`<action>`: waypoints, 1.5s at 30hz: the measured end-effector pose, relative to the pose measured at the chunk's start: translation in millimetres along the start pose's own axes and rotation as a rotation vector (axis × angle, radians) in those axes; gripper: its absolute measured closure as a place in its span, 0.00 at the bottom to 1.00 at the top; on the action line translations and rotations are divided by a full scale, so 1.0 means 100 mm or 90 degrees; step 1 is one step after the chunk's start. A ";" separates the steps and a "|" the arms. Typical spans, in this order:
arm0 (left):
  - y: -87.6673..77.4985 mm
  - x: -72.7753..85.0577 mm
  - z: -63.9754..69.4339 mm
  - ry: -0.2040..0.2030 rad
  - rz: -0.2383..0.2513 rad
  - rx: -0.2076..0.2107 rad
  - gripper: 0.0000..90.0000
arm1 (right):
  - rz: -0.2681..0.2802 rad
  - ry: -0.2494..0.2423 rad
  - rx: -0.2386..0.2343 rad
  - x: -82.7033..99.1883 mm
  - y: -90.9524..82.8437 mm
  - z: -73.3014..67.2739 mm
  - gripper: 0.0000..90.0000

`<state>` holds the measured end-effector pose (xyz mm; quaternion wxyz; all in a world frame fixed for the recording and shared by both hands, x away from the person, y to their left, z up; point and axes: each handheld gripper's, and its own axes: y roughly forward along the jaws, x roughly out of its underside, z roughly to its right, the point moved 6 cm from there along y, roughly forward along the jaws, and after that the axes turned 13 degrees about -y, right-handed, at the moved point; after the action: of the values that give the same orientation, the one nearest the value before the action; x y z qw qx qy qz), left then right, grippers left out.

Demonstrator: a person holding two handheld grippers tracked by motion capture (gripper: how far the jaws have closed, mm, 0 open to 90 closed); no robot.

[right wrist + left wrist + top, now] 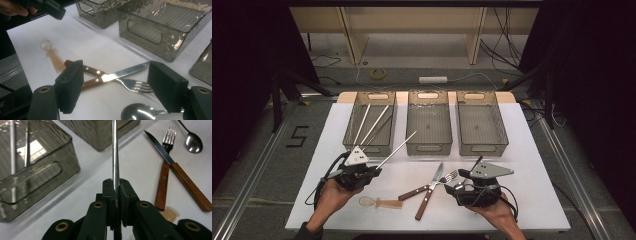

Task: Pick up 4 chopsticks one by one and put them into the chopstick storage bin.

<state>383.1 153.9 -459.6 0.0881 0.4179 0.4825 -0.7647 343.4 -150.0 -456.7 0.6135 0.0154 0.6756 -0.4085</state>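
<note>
Chopstick (115,150) sits clamped in the left gripper's (115,185) jaws; right gripper's (117,87) jaws gape wide, empty.

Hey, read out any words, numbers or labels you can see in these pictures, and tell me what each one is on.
"5": a large dark numeral on the grey floor left of the table.
No lettering can be read on the bins, the knife, the fork or the left gripper and right gripper.
</note>
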 end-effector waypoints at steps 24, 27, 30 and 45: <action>0.18 -0.61 -0.78 -0.129 0.047 -0.061 0.93 | 0.003 0.007 -0.016 0.09 -0.10 -0.12 0.34; 0.24 -0.68 -0.85 -0.141 0.048 -0.064 0.93 | 0.005 0.008 -0.017 0.09 -0.11 -0.14 0.33; 0.30 -0.75 -0.91 -0.151 0.045 -0.068 0.93 | 0.004 0.006 -0.022 0.09 -0.11 -0.17 0.33; 0.61 -0.89 -1.22 -0.204 0.007 -0.101 0.93 | -0.001 0.002 -0.043 0.12 -0.11 -0.21 0.34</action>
<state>540.0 198.0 -458.1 0.2009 0.2849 0.5186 -0.7807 317.7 -151.4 -462.3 0.6122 -0.0053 0.6899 -0.3863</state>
